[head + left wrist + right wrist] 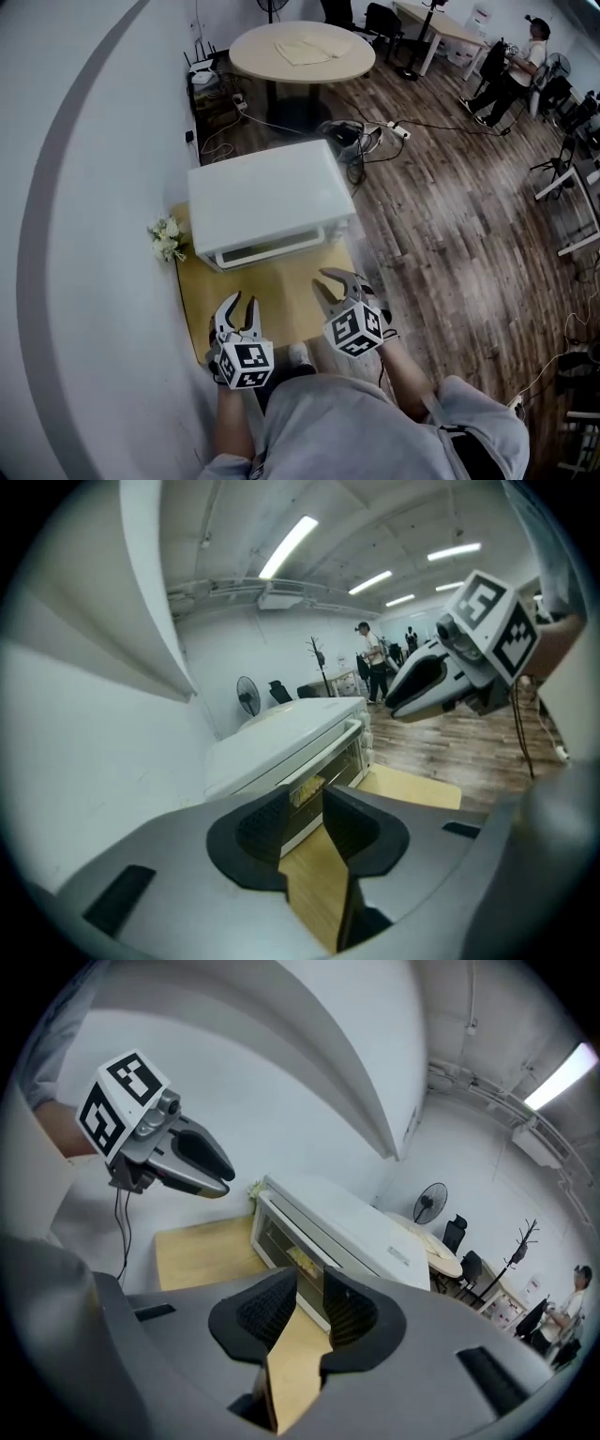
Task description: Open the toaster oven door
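Observation:
A white toaster oven (267, 202) stands at the back of a small wooden table (281, 291), its glass door facing me and closed. Both grippers hover over the table's near part, short of the oven. My left gripper (238, 306) is open with nothing between its fingers, and only the table top shows through the gap in the left gripper view (302, 825), with the oven (291, 738) beyond. To its right, my right gripper (324, 283) is also open and empty (309, 1302), pointing at the oven door (281, 1241). Each gripper shows in the other's view: the right gripper (441, 672) and the left gripper (178, 1157).
A curved white wall runs along the left. Small white flowers (167, 239) sit by the oven's left corner. Behind the oven are cables (375, 131) and a round table (302, 52). A person (520, 66) sits at far right, on the wood floor.

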`<state>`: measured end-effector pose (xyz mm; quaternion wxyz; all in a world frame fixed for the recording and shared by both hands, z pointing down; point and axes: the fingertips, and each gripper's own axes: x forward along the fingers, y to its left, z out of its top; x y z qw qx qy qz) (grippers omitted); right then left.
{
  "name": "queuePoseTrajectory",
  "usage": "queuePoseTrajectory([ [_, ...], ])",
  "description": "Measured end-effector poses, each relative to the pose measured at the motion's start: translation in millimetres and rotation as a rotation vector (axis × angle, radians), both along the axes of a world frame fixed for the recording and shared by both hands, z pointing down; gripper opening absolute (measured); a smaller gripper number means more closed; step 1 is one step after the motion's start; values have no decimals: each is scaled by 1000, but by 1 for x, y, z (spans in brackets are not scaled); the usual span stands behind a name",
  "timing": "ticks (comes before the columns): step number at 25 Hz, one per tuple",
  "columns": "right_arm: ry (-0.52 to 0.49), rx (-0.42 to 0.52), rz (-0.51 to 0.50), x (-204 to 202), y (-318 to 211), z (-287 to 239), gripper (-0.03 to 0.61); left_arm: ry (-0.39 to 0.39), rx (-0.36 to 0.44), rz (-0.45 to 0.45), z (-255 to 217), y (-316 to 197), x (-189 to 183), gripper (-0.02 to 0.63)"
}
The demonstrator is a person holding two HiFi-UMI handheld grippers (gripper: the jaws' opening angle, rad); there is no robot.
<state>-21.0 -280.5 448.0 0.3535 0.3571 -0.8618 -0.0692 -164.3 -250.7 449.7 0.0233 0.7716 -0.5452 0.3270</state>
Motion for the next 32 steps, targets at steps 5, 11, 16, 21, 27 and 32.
queuePoseTrajectory([
  [5, 100, -24, -53, -5, -22, 17, 61, -128, -38, 70, 10, -26, -10, 106],
  [11, 196, -38, -124, -16, -49, 29, 64, -259, -106, 157, 23, -53, -20, 106],
  [16, 269, -46, -153, -20, -75, 34, 64, -313, -166, 232, 37, -70, -24, 106],
  [21, 327, -98, -187, -22, -83, 43, 64, -316, -215, 294, 45, -79, -26, 106],
  [27, 371, -153, -224, -21, -87, 56, 66, -364, -266, 377, 59, -86, -26, 106],
  [32, 406, -156, -245, -20, -87, 57, 66, -379, -289, 430, 64, -88, -24, 107],
])
